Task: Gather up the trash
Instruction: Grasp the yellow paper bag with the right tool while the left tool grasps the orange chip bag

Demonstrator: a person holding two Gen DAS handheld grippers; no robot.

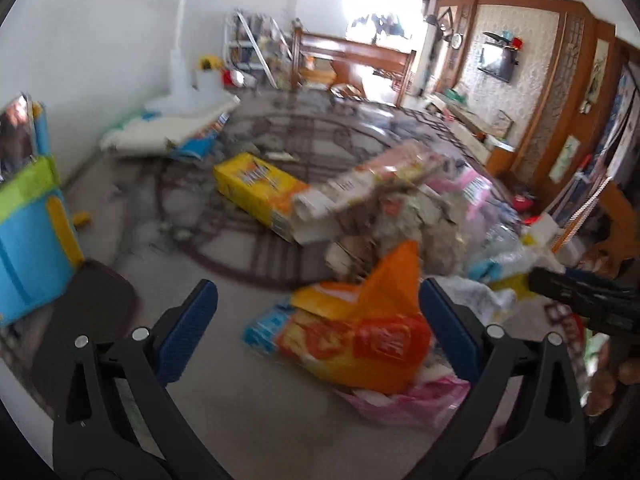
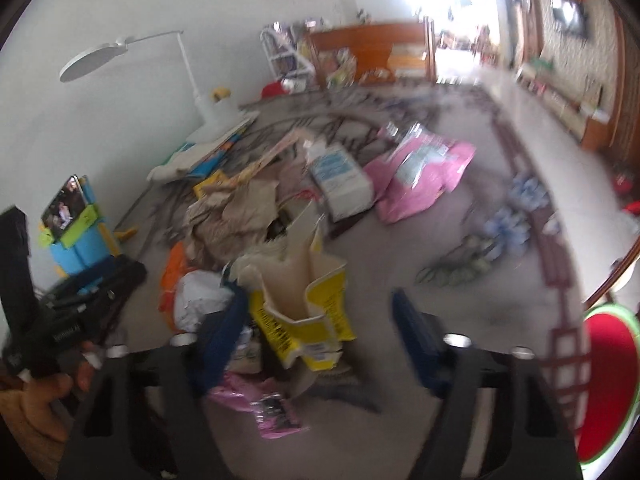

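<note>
Trash lies heaped on a patterned carpet. In the left wrist view my left gripper stands open over the floor, with an orange snack bag lying between and beyond its blue fingers, untouched. Behind it are a yellow box and a crumpled cardboard pack. In the right wrist view my right gripper is open around a torn yellow-and-white carton; the left pad is close to it, and a gap shows on the right side. A pink wrapper lies under it.
A blue and green toy stand holding a screen is at the left. A white floor lamp stands by the wall. A pink bag and a white-blue box lie further back. A red round seat is at the right edge.
</note>
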